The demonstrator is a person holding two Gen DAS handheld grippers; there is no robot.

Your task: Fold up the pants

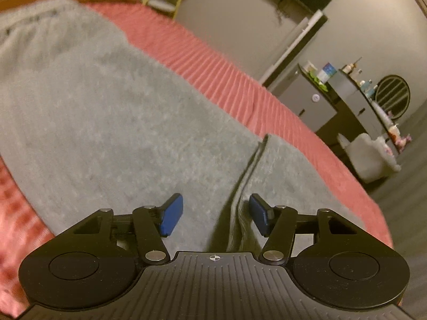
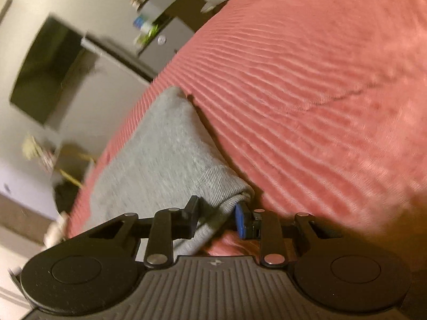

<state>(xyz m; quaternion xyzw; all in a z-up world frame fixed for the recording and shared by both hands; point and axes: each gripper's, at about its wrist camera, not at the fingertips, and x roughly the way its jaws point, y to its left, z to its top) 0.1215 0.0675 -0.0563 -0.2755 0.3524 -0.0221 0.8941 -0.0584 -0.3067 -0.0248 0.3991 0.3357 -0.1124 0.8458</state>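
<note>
1. Ribbed pink-red bedspread, covering the bed – your work surface. Its far edge runs diagonally in the left wrist view, w/ the room beyond.

2. Grey fleece pants – lie flat on the bedspread, near that far edge. Waistband end is toward the top-left of the left view. One leg's ribbed grey cuff sits at your right gripper. A raised seam or fold ridge runs up from between your left pads. Whether the legs are already stacked on each other: can't tell, too blurred.

3. Left gripper – released, blue pads apart, straddling that ridge, not pinching it.

4. Right gripper – clenched on the cuff's corner; fabric is pinched between its pads.

Status, as a judgement: early to mid. Pants are laid out & one cuff is gripped. Left to do: close your left on the ridge, carry the leg end toward the waistband, flatten. No finished crosswise fold in view.
</note>
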